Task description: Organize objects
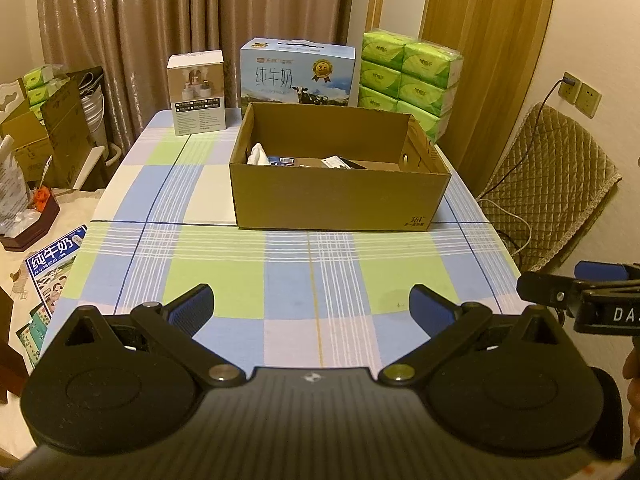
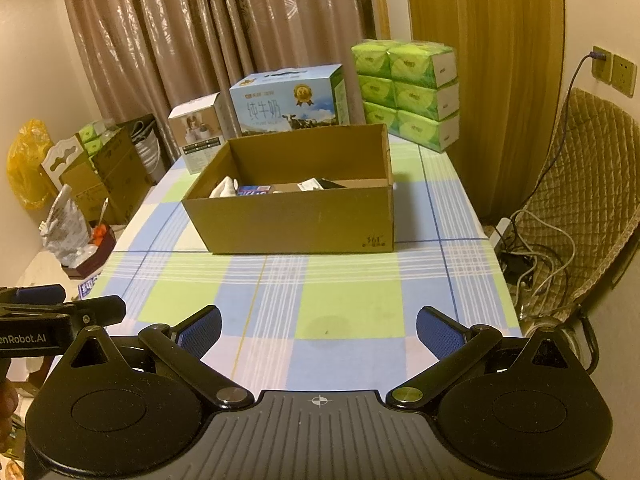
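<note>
Both the left gripper [image 1: 312, 312] and right gripper [image 2: 319, 330] gape wide, empty, short of the box [image 1: 340, 196]; reaching in could snag its near wall.

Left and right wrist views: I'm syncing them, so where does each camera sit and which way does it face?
Left wrist: sits on the left gripper, facing the cardboard box across the table; right gripper at its right edge.
Right wrist: sits on the right gripper, facing the box from further right; left gripper at its left edge.
Shared: box, milk carton, tissue packs.
</note>
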`<state>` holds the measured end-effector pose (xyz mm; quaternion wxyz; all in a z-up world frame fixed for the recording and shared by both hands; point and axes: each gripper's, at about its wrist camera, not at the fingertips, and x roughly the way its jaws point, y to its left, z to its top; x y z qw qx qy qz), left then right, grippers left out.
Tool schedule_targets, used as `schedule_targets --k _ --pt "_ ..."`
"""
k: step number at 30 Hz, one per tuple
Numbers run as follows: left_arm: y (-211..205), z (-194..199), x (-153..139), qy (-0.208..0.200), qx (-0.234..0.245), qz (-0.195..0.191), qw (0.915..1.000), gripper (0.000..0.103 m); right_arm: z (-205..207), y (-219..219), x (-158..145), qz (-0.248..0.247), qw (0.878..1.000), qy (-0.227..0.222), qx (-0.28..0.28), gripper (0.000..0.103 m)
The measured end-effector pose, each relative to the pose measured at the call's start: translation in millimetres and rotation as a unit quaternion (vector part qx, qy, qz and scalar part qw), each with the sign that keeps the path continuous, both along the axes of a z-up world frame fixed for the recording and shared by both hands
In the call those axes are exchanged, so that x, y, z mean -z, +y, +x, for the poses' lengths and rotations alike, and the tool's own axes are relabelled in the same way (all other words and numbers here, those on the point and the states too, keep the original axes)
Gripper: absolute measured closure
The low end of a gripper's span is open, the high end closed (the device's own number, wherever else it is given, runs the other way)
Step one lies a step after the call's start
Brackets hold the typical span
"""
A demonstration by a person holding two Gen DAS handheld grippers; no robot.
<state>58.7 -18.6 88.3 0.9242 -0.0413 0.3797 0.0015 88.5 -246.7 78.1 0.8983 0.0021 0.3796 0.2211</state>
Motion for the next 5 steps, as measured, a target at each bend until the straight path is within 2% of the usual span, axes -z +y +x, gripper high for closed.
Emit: schedule_targets --k 5 --pt "1.2 0.5 0.5 -0.004 0.002 -0.004 1.0000 0.001 0.2 -0.2 0.1 -0.001 1.000 0.000 0.000 0.002"
